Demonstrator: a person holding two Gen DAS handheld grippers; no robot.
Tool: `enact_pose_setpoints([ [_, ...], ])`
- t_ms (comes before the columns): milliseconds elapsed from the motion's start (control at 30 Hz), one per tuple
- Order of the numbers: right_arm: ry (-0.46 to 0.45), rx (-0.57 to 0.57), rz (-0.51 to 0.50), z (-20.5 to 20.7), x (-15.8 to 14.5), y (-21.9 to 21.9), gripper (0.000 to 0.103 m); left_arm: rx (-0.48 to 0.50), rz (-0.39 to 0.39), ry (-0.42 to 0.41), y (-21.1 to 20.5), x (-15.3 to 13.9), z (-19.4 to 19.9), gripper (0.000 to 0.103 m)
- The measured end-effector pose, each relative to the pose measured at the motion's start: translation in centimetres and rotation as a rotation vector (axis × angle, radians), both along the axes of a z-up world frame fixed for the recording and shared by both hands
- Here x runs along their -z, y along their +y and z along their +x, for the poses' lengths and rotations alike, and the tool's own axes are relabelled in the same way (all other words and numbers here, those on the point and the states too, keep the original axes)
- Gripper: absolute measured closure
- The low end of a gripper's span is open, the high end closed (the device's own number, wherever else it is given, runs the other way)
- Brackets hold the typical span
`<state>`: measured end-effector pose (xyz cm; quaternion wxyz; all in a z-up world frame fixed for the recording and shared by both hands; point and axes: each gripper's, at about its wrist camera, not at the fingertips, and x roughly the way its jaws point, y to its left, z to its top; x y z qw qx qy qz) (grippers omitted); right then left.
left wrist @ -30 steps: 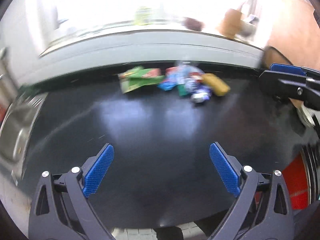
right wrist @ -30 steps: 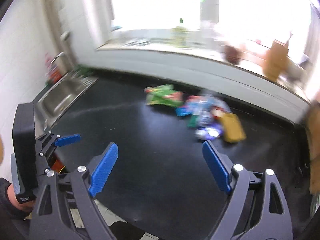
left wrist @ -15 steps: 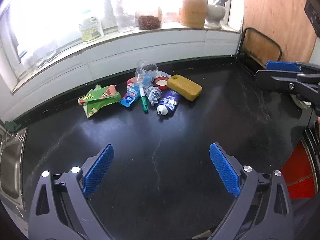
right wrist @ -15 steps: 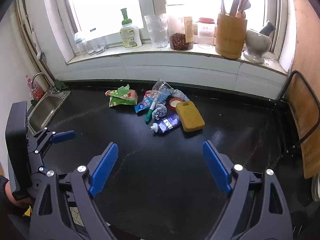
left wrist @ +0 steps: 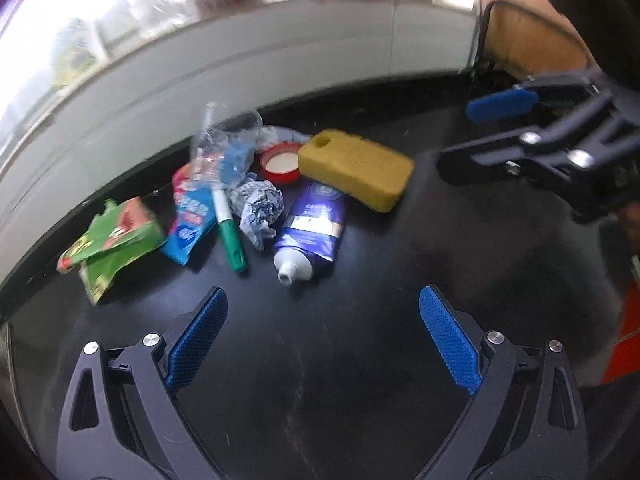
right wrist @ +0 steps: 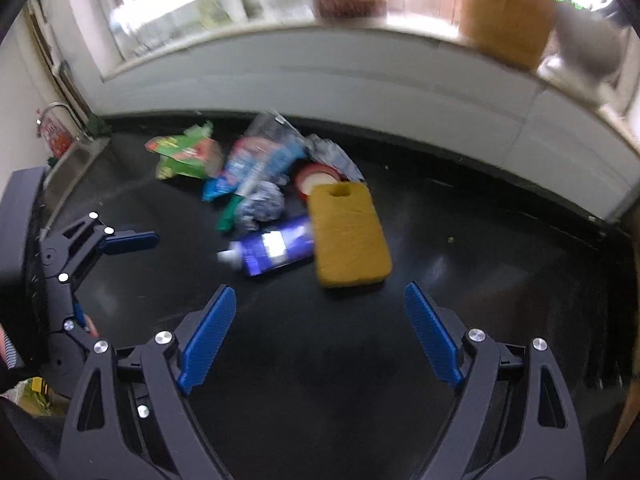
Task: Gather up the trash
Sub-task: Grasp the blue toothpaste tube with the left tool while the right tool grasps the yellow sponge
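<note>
the left gripper hangs above the black counter with its blue pads spread wide and nothing between them; the right gripper is just as wide open and also holds nothing; both views are smeared with motion blur. the trash sits in a heap near the back edge of the counter, ahead of both grippers and apart from them; a yellow sponge lies at the right end, touching a blue tube whose white cap points toward the cameras; a crumpled paper ball and a green marker lie just left of the tube; a red lid is partly hidden behind the sponge; a blue wrapper and a green packet lie further left; clear plastic at the back is hard to make out; the jars on the windowsill are too blurred to identify; a sink is cut off at the left edge.
</note>
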<state>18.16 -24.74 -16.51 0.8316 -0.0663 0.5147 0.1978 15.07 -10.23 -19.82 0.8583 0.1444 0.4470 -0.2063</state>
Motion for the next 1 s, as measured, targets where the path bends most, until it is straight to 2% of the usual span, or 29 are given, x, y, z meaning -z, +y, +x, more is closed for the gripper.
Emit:
enact_pose_setpoints([
  [100,0.052,-0.033,-0.022,3.3,3.8,0.4,0.020,0.021,0.002,0.033,-0.7,2.3,2.4,0.009],
  [233,0.101,-0.080,-0.043,6.0,7.1,0.9,0.020,0.031,0.011,0.062,-1.5,4.4,4.9,0.009],
  [300,0.094,-0.103,-0.037,6.4,7.6,1.0,0.027,0.027,-0.001,0.069,-1.7,4.8,5.7,0.009],
  [333,0.081,-0.124,-0.040,6.4,7.4,1.1,0.042,0.019,-0.012,0.075,-1.8,5.0,6.1,0.009],
  [433,0.104,-0.136,-0.015,6.7,7.0,0.4,0.048,0.012,-0.027,0.091,-2.2,5.4,6.9,0.009],
  [733,0.075,-0.055,0.042,5.1,3.5,-4.7,0.050,0.041,-0.016,0.067,-3.8,5.5,8.1,0.008],
  [867,0.068,-0.006,0.032,4.4,2.7,-6.3,0.050,0.079,-0.024,0.048,-4.4,5.5,8.7,0.008],
  [933,0.064,0.015,0.042,3.9,2.3,-6.9,0.050,0.076,-0.025,0.051,-4.6,5.4,8.7,0.013],
  [967,0.059,0.021,0.042,3.5,2.0,-7.2,0.050,0.070,-0.027,0.045,-4.9,5.1,8.5,0.027],
  [1000,0.054,0.028,0.040,3.1,1.7,-7.4,0.050,0.065,-0.026,0.043,-4.7,4.8,8.1,0.048],
])
